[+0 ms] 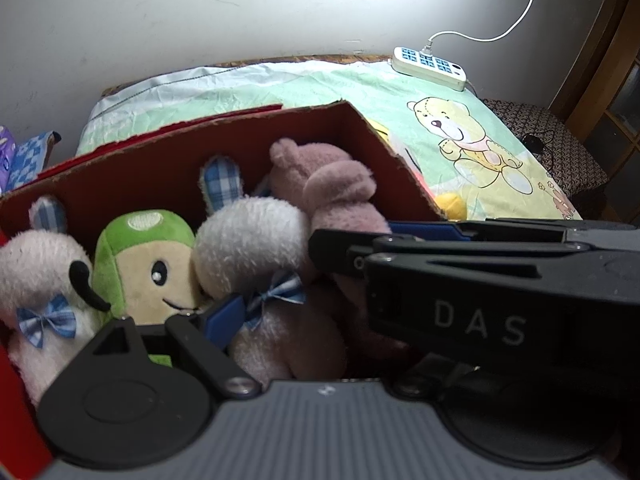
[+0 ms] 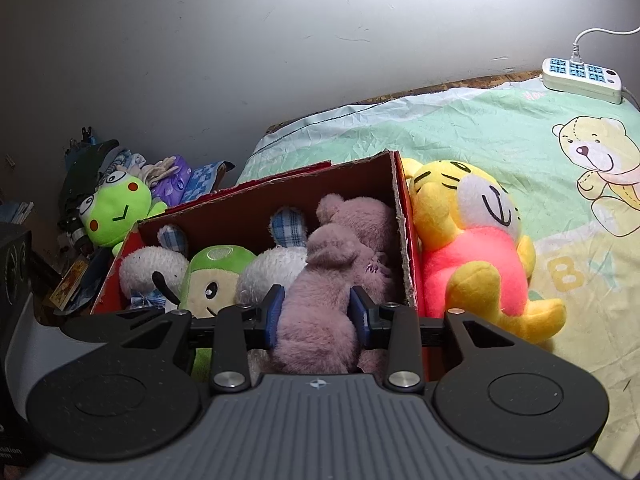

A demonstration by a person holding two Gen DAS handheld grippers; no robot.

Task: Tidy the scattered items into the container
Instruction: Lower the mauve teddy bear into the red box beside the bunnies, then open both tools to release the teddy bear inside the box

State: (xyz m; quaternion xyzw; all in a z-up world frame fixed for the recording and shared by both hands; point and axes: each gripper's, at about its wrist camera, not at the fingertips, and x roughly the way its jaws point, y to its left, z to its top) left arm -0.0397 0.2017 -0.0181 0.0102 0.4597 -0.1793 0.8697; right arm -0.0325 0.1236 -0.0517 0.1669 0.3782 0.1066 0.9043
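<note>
A red cardboard box (image 2: 406, 240) stands on the bed and holds two white plush toys with blue bows (image 1: 256, 240), a green plush (image 1: 152, 264) and a mauve plush bear (image 2: 332, 280). My right gripper (image 2: 318, 316) is shut on the mauve bear (image 1: 336, 188) inside the box. In the left wrist view the right gripper crosses from the right, over the box. My left gripper (image 1: 260, 304) is over the box; only its left blue pad (image 1: 224, 320) shows, against a white plush. A yellow tiger plush in pink (image 2: 476, 256) lies outside, against the box's right wall.
A green bedsheet with a bear print (image 2: 500, 140) covers the bed. A white power strip (image 2: 580, 80) lies at the far corner by the wall. A green frog plush (image 2: 116, 212) and clutter sit left of the bed. A patterned stool (image 1: 552, 140) stands to the right.
</note>
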